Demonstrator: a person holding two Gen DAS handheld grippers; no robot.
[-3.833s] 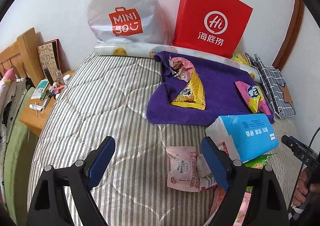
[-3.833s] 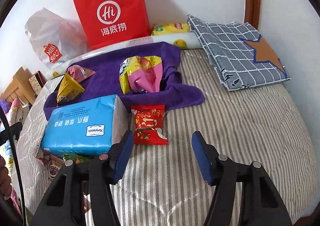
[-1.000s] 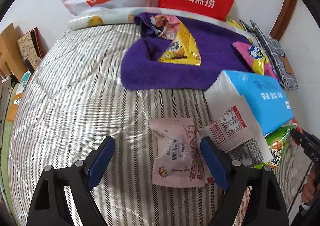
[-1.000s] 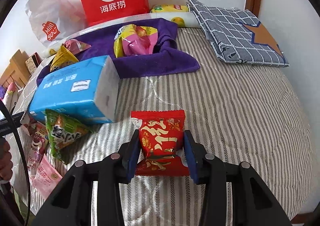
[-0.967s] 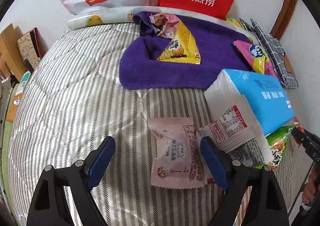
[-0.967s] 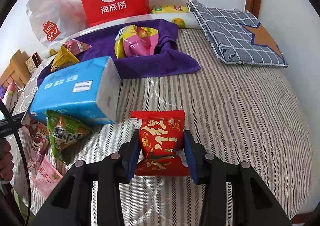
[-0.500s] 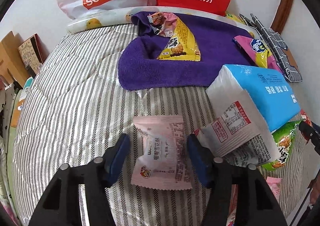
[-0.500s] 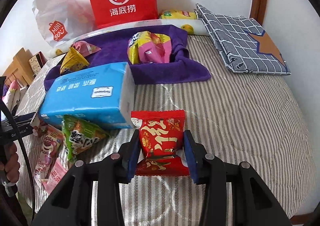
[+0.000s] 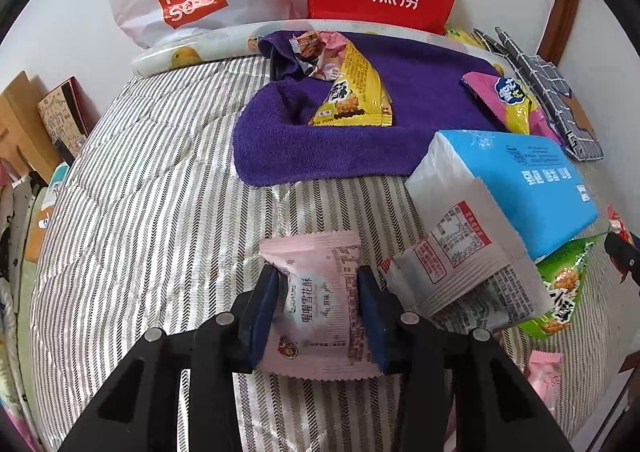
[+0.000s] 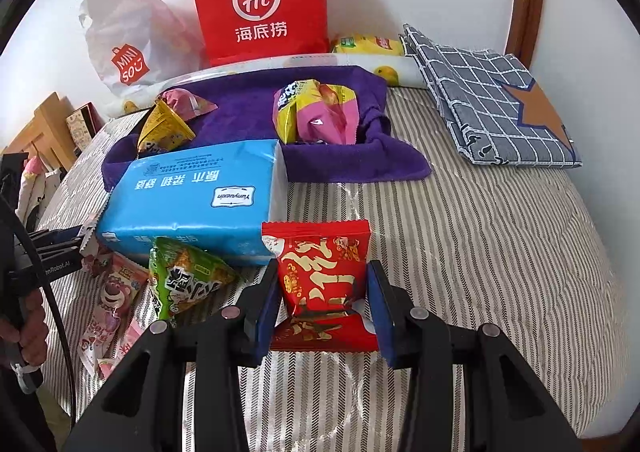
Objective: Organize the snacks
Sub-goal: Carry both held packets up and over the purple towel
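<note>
The left tool [image 9: 318, 316] was closing on a pale pink snack packet [image 9: 320, 304], its blue pads against both sides of the wrapper, which lay on the striped bed [image 9: 152, 187]. The packet was flat and pillow-shaped, with crimped zigzag ends, dark Chinese lettering down its middle and a small round cartoon mark near the bottom. The right tool [image 10: 322, 304] pinched a glossy red snack packet [image 10: 320, 276] printed with pale gold characters, its lower part creased between the pads. A blue tissue pack [image 10: 188, 195] lay just beside it, with a green triangular snack [image 10: 188, 280] against the pack's front edge.
</note>
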